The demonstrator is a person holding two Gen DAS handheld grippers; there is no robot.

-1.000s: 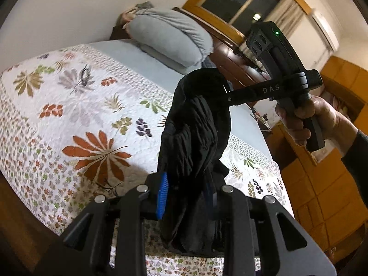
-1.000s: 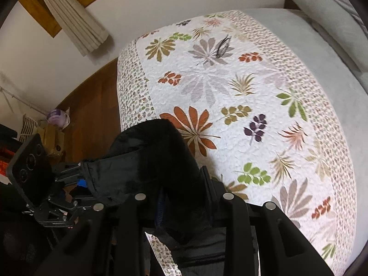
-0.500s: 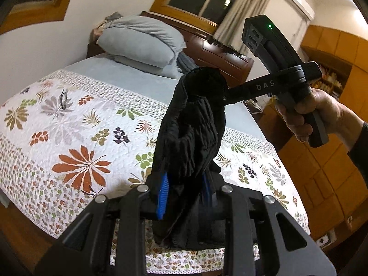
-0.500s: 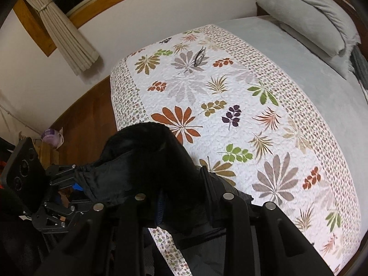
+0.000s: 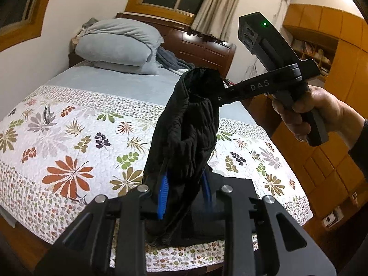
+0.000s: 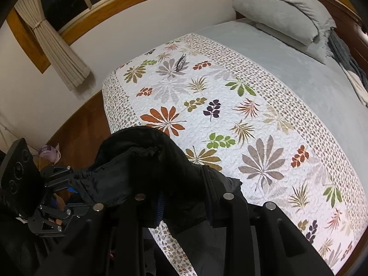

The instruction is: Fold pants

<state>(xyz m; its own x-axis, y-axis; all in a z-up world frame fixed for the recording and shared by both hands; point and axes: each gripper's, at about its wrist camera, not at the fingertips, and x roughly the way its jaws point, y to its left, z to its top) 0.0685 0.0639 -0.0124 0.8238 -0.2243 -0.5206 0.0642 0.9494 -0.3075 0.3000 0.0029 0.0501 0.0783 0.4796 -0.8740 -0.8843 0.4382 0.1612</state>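
Observation:
Black pants [image 5: 186, 128] hang bunched between my two grippers, held above the near edge of the bed. My left gripper [image 5: 185, 192] is shut on the lower part of the cloth, its blue pads pressed into it. My right gripper [image 5: 218, 87] is shut on the elastic waistband at the top, held in a hand at the right. In the right wrist view the pants [image 6: 147, 161] drape over my right gripper [image 6: 184, 195] and stretch left to the left gripper [image 6: 69, 184]. Part of the cloth rests on the quilt's near edge.
The bed carries a white leaf-patterned quilt [image 5: 69, 138], also in the right wrist view [image 6: 230, 115], and a grey sheet [image 5: 115, 80]. Grey pillows [image 5: 119, 43] lie at the wooden headboard. Orange wooden cabinets [image 5: 333, 156] stand on the right. Wooden floor [image 6: 78, 128] runs beside the bed.
Both grippers have pulled back and risen with the pants, so more of the bed shows. The pants now hang more stretched between the grippers. Both grips are unchanged.

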